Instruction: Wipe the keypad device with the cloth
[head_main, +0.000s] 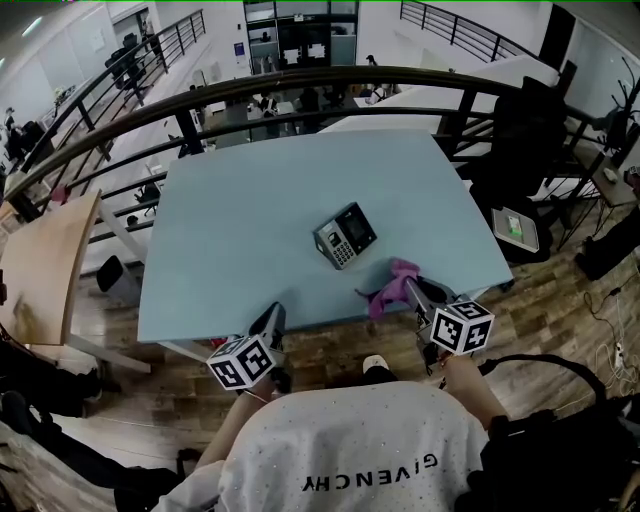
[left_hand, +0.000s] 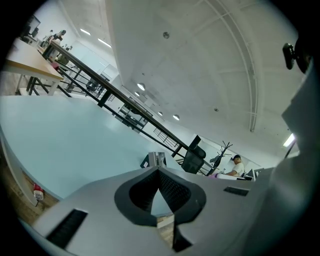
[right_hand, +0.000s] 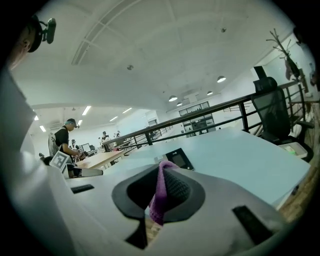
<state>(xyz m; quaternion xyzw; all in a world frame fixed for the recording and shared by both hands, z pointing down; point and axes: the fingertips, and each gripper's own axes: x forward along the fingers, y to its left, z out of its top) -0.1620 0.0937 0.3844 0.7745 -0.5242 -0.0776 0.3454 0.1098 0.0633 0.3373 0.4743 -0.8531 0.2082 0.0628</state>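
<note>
Keypad device (head_main: 345, 240), a small grey box with a black screen, sits mid-way on the broad pale-blue table (head_main: 230, 230); I judge it rigid, light and apt to skid. My right gripper (right_hand: 162, 170) pinches the limp pink cloth (right_hand: 159, 195) by a fold. My left gripper (left_hand: 159, 171) is pressed together on nothing, free to steady the casing's sides.

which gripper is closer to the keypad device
Right, slightly. The right gripper, shut on the cloth, is at the table's near edge, right of the keypad device; the left gripper, shut, empty, is off that edge, further left.
</note>
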